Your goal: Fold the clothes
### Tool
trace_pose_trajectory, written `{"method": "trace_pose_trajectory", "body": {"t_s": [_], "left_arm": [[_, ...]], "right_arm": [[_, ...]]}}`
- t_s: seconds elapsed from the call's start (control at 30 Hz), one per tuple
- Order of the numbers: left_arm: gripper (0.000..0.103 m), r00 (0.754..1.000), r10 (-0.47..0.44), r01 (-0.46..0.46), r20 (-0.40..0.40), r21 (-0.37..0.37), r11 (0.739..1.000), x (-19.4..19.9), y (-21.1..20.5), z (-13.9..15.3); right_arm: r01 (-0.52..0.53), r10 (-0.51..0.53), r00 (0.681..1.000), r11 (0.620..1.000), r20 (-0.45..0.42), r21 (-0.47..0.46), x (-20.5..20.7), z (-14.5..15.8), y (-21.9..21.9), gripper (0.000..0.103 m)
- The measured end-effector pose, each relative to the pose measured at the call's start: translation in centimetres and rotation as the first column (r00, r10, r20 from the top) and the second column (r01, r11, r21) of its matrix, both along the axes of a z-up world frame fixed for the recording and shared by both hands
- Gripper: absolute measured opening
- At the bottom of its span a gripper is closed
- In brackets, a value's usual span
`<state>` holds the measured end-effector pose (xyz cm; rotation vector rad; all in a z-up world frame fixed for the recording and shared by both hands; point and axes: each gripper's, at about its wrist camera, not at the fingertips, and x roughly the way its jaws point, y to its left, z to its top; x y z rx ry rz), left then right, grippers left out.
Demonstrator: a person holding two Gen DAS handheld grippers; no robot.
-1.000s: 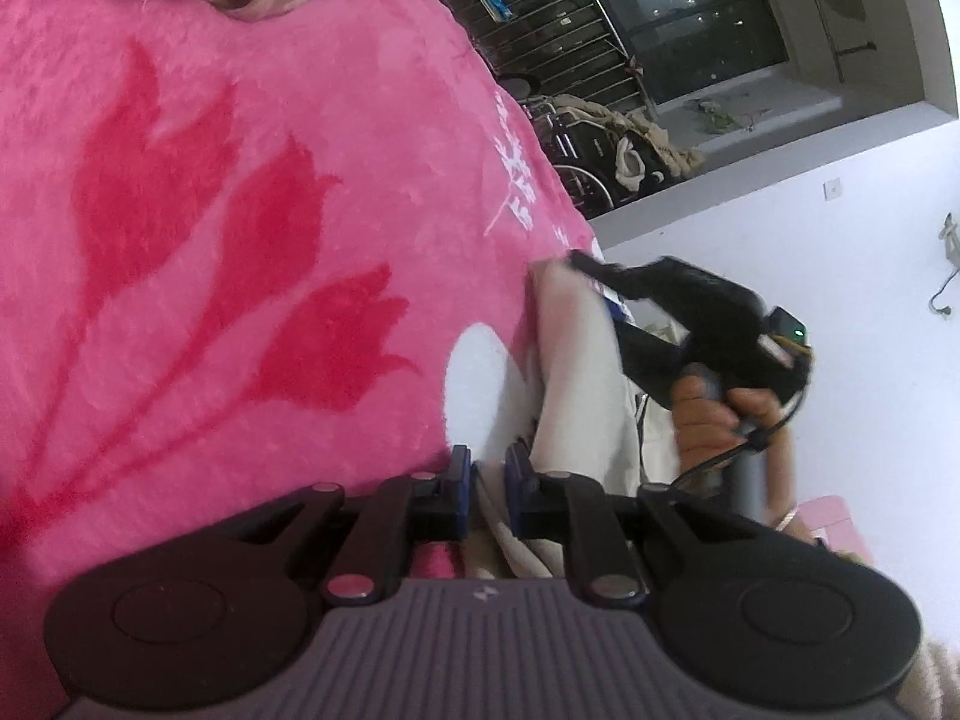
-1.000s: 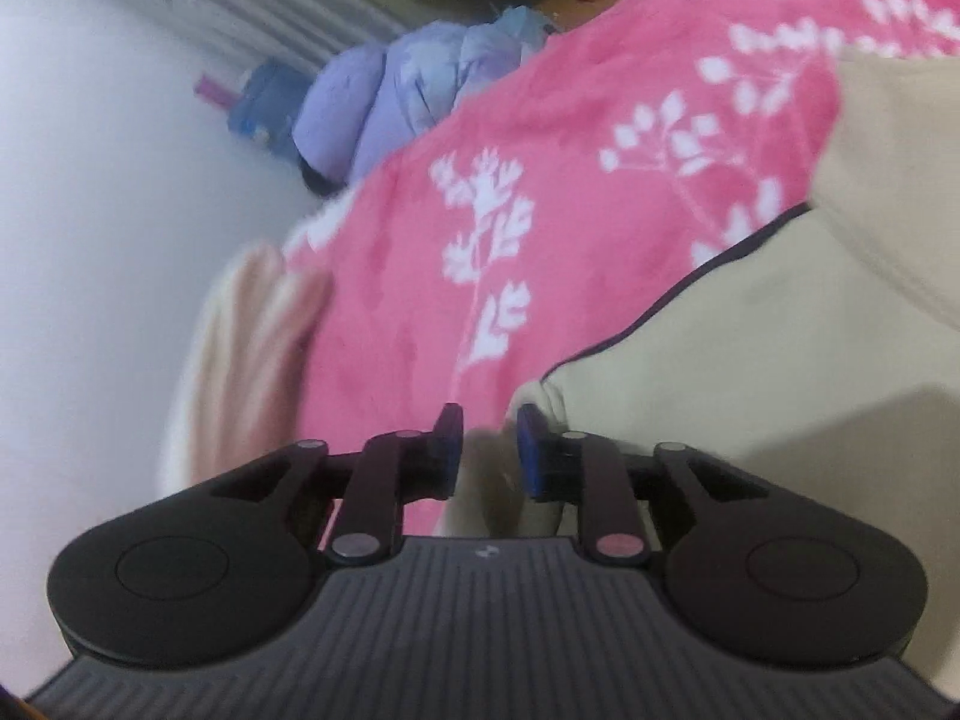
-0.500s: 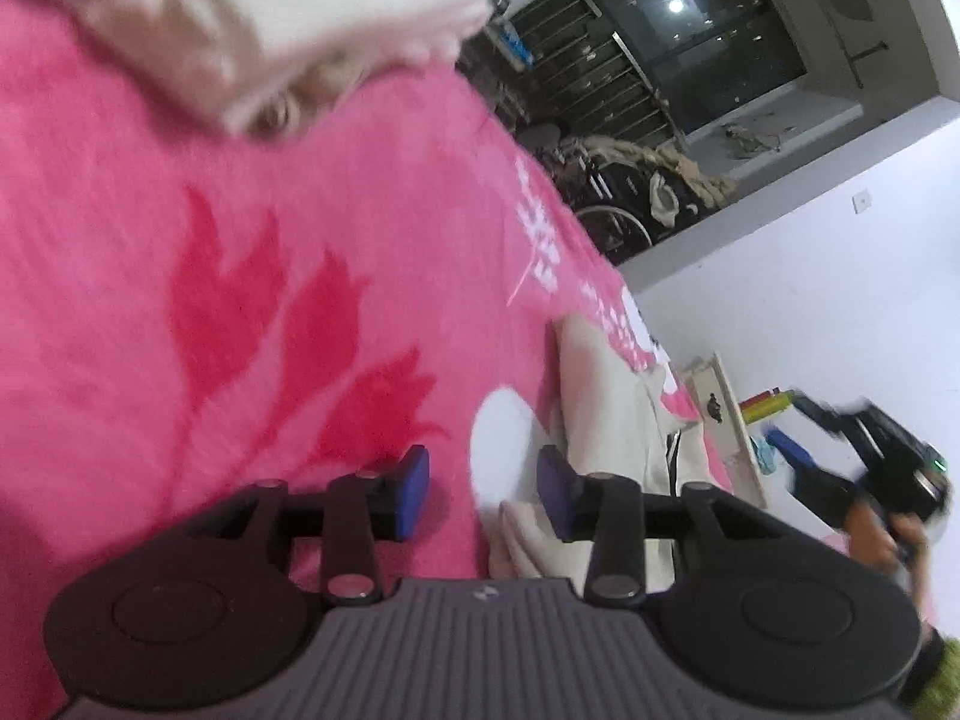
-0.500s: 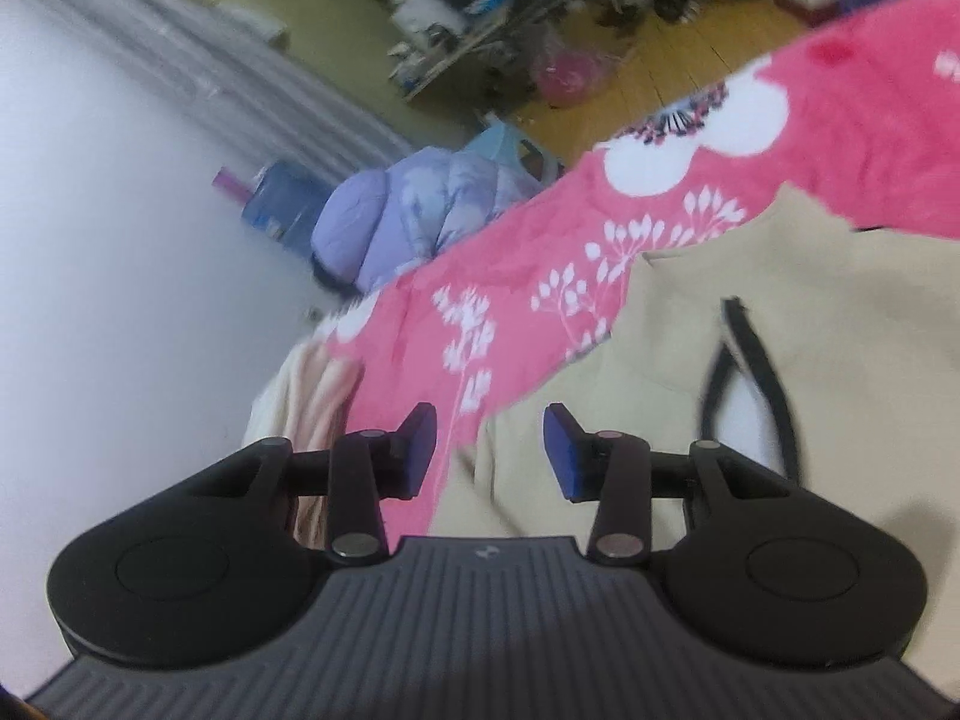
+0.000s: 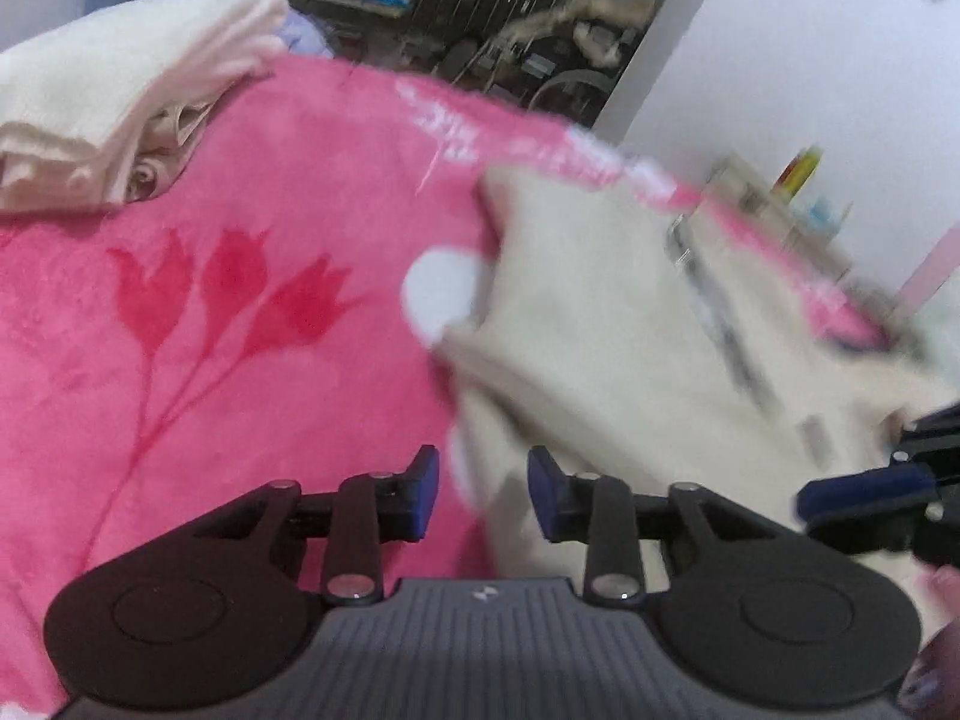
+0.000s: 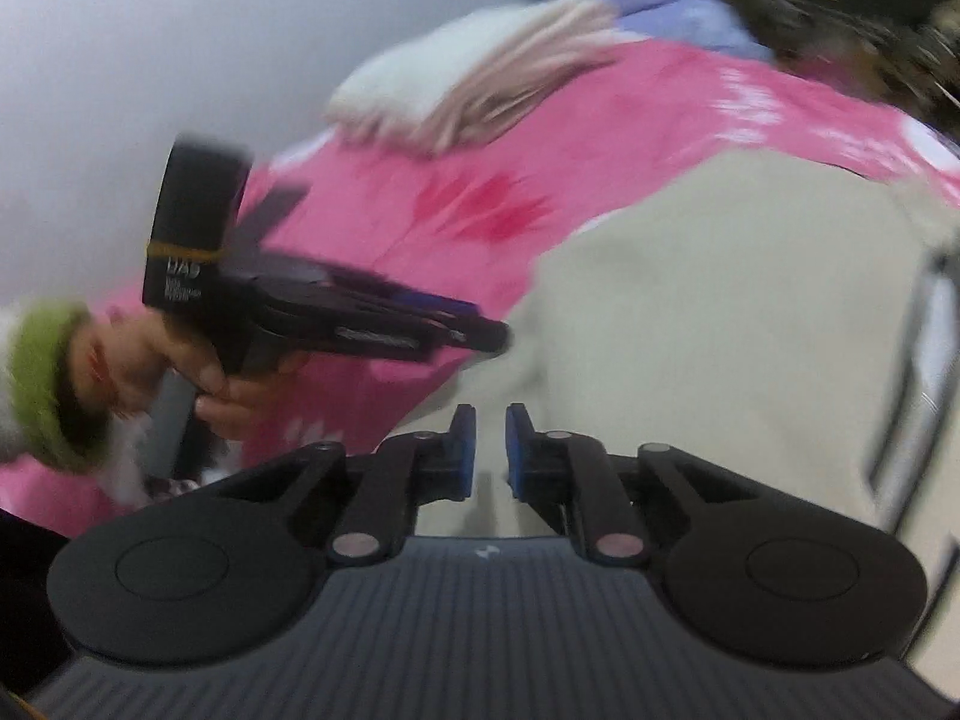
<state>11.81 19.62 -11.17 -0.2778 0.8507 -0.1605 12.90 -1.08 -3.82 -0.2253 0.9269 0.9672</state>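
A pink floral blanket [image 5: 240, 300] lies under everything; a white wall [image 5: 780, 60] stands behind.

A pink floral blanket [image 5: 252, 252] carries a cream garment [image 5: 606, 324] and folded clothes [image 5: 102, 90].

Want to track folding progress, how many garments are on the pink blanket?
2 spots: a cream garment spread beside both tools, and a folded pile at the far edge, which may hold several.
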Motion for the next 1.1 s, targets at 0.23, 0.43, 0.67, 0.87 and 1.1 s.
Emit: {"method": "trace_pose_trajectory", "body": {"t_s": [0.23, 0.43, 0.67, 0.87, 1.1], "left_arm": [[0.032, 0.999, -0.028, 0.022, 0.041, 0.139, 0.990, -1.3, -1.7, -0.3], [0.032, 0.997, -0.047, 0.039, 0.058, 0.136, 0.990, -1.3, -1.4, -0.6], [0.032, 0.993, -0.085, 0.072, 0.075, 0.161, 0.984, -1.6, -2.0, -0.7], [0.033, 0.982, -0.168, 0.144, 0.089, 0.228, 0.963, -2.0, -3.8, -0.6], [0.036, 0.958, -0.260, 0.213, 0.120, 0.310, 0.927, -3.1, -5.5, -0.6]], "right_arm": [[-0.061, 0.067, 0.997, 0.986, 0.034, -0.153, -0.4, -5.6, 2.6, 0.004], [-0.022, 0.026, 0.999, 0.985, 0.026, -0.169, -2.5, -4.9, 0.5, 0.003], [0.060, -0.063, 0.998, 0.991, -0.019, -0.118, -4.7, -5.7, -2.8, 0.003], [0.158, -0.160, 0.986, 0.987, -0.053, -0.040, -6.2, -2.7, -6.3, 0.004], [0.320, -0.321, 0.947, 0.946, -0.025, -0.051, -9.7, -0.8, -12.6, 0.005]]}}
